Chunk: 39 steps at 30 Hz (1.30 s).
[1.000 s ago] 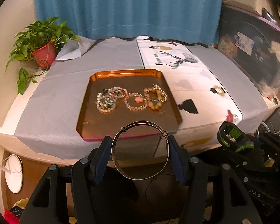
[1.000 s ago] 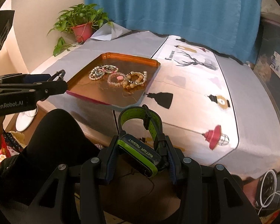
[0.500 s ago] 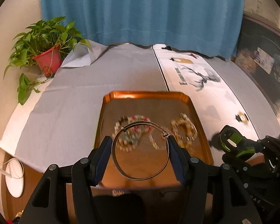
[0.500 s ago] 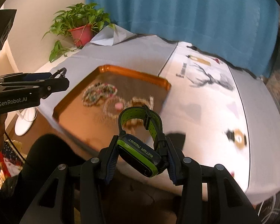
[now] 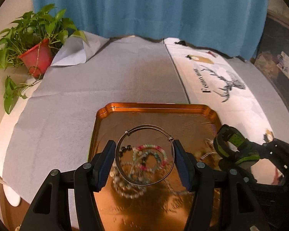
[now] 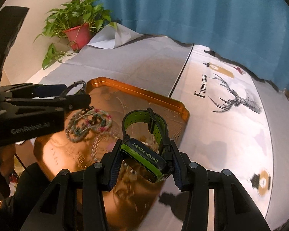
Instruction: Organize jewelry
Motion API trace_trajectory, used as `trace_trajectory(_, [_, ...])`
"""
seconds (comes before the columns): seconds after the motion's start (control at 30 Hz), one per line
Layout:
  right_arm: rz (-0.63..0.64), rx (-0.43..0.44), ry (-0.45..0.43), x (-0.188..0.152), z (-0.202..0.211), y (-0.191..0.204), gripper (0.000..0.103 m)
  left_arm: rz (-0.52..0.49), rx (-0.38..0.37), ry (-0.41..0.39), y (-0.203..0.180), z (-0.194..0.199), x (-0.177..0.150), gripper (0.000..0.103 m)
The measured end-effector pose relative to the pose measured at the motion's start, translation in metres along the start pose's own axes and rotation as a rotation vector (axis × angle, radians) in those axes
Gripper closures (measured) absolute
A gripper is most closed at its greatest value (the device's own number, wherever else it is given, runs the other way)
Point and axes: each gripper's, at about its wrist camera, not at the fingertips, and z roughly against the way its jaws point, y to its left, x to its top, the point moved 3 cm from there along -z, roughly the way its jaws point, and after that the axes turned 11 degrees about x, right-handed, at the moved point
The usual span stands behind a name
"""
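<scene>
My left gripper [image 5: 144, 161] is shut on a thin silver bangle [image 5: 150, 128] and holds it above the left part of the copper tray [image 5: 156, 106]. Several beaded bracelets [image 5: 154, 155] lie in the tray under it. My right gripper [image 6: 144, 156] is shut on a black and green watch [image 6: 144, 152] and holds it above the tray's right part [image 6: 163, 98]. The watch also shows in the left wrist view [image 5: 233, 144]. The left gripper with the bangle shows in the right wrist view [image 6: 75, 88], and the bracelets [image 6: 90, 123] lie beneath it.
A potted plant in a red pot [image 5: 36, 59] stands at the far left corner. A grey cloth [image 5: 106, 77] and a white printed cloth with a deer [image 5: 225, 84] cover the table. A blue curtain [image 5: 144, 7] hangs behind.
Both grippers have moved forward from the table's front edge to above the tray, each still holding its piece.
</scene>
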Motion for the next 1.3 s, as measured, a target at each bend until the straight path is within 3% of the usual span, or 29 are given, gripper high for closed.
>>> trace_trajectory(0.1, [-0.001,0.003,0.008,0.006,-0.013,-0.007,0.055,-0.008,0.006,0.005,-0.002,-0.013,0.004,0.047])
trace_trajectory(0.17, [0.005,0.006,0.02,0.012,-0.025,-0.01,0.049,-0.018,0.013,0.001,-0.003,-0.019,0.007,0.046])
trace_trajectory(0.2, [0.013,0.009,0.029,0.013,-0.03,-0.01,0.047,-0.028,0.024,0.002,-0.003,-0.022,0.009,0.038])
trace_trajectory(0.23, [0.03,0.012,0.045,0.013,-0.035,-0.01,0.04,-0.037,0.041,0.011,-0.003,-0.025,0.009,0.02])
trace_trajectory(0.27, [0.051,0.004,0.064,0.013,-0.041,-0.008,0.032,-0.041,0.058,0.016,-0.003,-0.026,0.01,0.012])
trace_trajectory(0.3, [0.065,-0.01,0.074,0.013,-0.043,-0.007,0.03,-0.043,0.083,0.013,-0.002,-0.025,0.008,0.005])
trace_trajectory(0.47, [0.093,-0.058,0.059,-0.004,-0.025,0.002,0.027,-0.063,0.137,0.035,0.003,-0.012,-0.012,0.005])
trace_trajectory(0.77, [0.087,-0.116,-0.044,-0.055,0.05,0.042,0.021,0.008,0.113,-0.015,0.013,0.068,-0.076,0.005])
trace_trajectory(0.93, [0.07,-0.116,-0.029,-0.083,0.069,0.06,0.02,0.008,0.116,-0.033,0.015,0.101,-0.104,0.005])
trace_trajectory(1.3, [0.019,-0.123,-0.052,-0.106,0.095,0.072,0.018,0.02,0.12,-0.075,0.014,0.138,-0.129,0.005])
